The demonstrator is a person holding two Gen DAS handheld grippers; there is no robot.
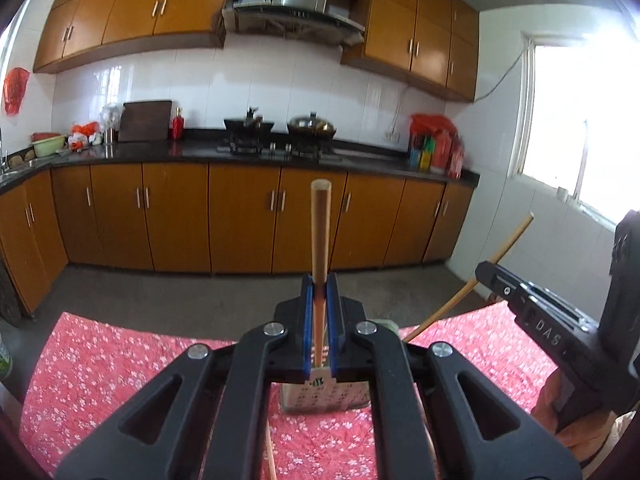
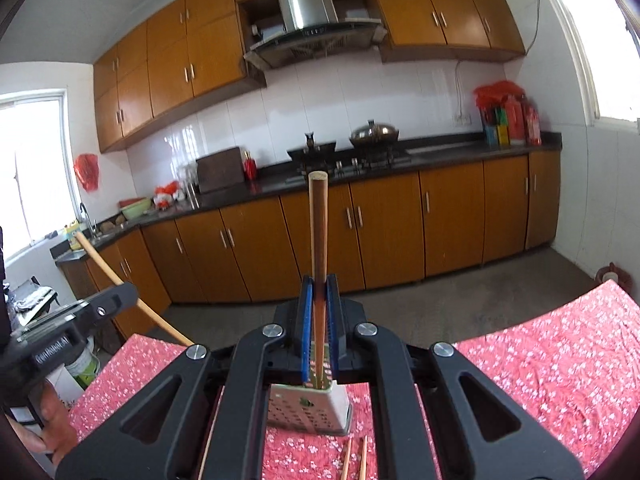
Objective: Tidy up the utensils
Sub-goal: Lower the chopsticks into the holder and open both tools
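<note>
My left gripper (image 1: 320, 292) is shut on a wooden chopstick (image 1: 321, 232) that stands upright, its lower end over a perforated metal utensil holder (image 1: 324, 398) on the red floral tablecloth (image 1: 100, 364). My right gripper (image 2: 319, 292) is shut on another wooden chopstick (image 2: 318, 228), also upright, with its lower end at the mouth of the same holder (image 2: 310, 410). The right gripper and its chopstick (image 1: 508, 240) show at the right of the left wrist view. The left gripper's chopstick (image 2: 116, 276) shows at the left of the right wrist view.
More chopsticks (image 2: 356, 460) lie on the cloth in front of the holder, and one (image 1: 270, 452) shows under my left gripper. The table's far edge drops to a grey floor (image 1: 180, 296). Orange kitchen cabinets (image 1: 240, 216) and a counter with a stove (image 1: 276, 148) stand beyond.
</note>
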